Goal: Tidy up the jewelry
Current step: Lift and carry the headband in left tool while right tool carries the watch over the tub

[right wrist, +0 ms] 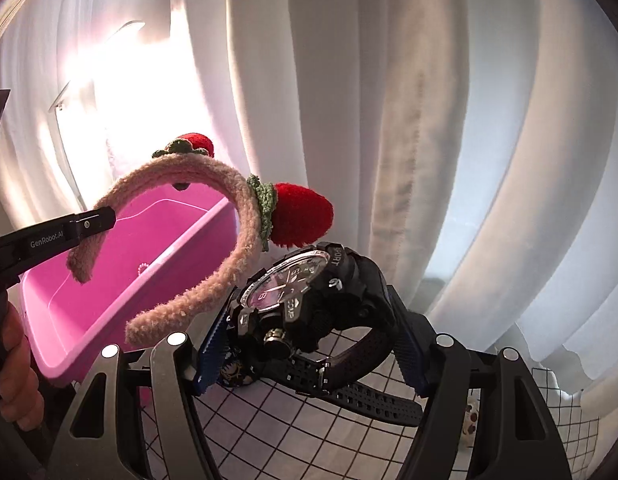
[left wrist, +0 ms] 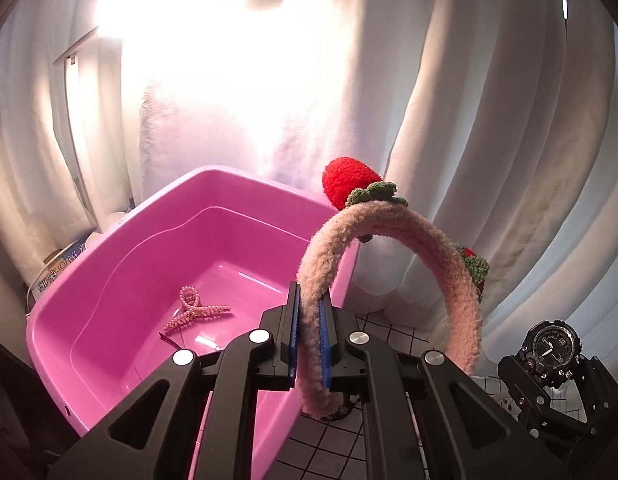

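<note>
Your left tool (left wrist: 309, 340) is clamped on one end of the fuzzy pink headband (left wrist: 389, 236), holding it above the near corner of the pink tub (left wrist: 109, 280); your right tool (right wrist: 309, 344) is closed around the black watch (right wrist: 305, 300), its strap hanging over the grid-patterned desk (right wrist: 269, 432). Beyond, a pearl hair clip (left wrist: 195, 312) lies on the tub floor. White curtains (right wrist: 429, 120) hang behind, and window glare washes out the background.

We cannot read the blue-printed box (left wrist: 59, 270) behind the pink plastic tub (left wrist: 121, 240); its wall (right wrist: 121, 292) hides most of the pearl claw clip (right wrist: 142, 268).
</note>
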`<state>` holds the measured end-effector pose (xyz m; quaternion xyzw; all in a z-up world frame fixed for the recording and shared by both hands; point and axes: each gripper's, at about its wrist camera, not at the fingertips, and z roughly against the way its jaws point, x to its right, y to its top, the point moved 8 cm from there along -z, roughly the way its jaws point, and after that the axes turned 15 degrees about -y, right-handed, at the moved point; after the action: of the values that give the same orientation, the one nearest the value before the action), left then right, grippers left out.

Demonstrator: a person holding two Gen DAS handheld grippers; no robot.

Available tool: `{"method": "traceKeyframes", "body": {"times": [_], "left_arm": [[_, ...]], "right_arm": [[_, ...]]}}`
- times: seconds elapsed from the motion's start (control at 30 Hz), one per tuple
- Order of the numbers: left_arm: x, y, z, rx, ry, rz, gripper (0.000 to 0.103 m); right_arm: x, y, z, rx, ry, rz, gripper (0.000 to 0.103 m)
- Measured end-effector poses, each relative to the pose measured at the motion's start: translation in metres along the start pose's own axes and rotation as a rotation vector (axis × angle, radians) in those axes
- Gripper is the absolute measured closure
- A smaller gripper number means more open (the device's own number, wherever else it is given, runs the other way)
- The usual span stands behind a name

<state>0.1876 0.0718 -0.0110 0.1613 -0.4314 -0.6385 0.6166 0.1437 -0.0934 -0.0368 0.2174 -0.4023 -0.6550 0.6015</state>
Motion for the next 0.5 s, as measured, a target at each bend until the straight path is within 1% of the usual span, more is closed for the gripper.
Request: {"method": "traceKeyframes", "body": {"times": [0.27, 0.4, 0.5], "left_arm": [[-0.083, 0.024, 0.033, 0.054, 0.128, 0.074, 0.094], [-0.124, 0.027, 0.046, 0.067, 0.196, 0.109, 0.094], [-0.15, 0.024, 0.05, 0.058, 0.233, 0.137, 0.094]], "right_arm": [[-0.091, 0.055, -0.003, 0.063, 0.145, 0.07, 0.035], [-0.138, 0.072, -0.007, 0.061, 0.2, 0.111, 0.035], [-0.17, 0.077, -0.013, 0.047, 0.231, 0.142, 0.035]]}}
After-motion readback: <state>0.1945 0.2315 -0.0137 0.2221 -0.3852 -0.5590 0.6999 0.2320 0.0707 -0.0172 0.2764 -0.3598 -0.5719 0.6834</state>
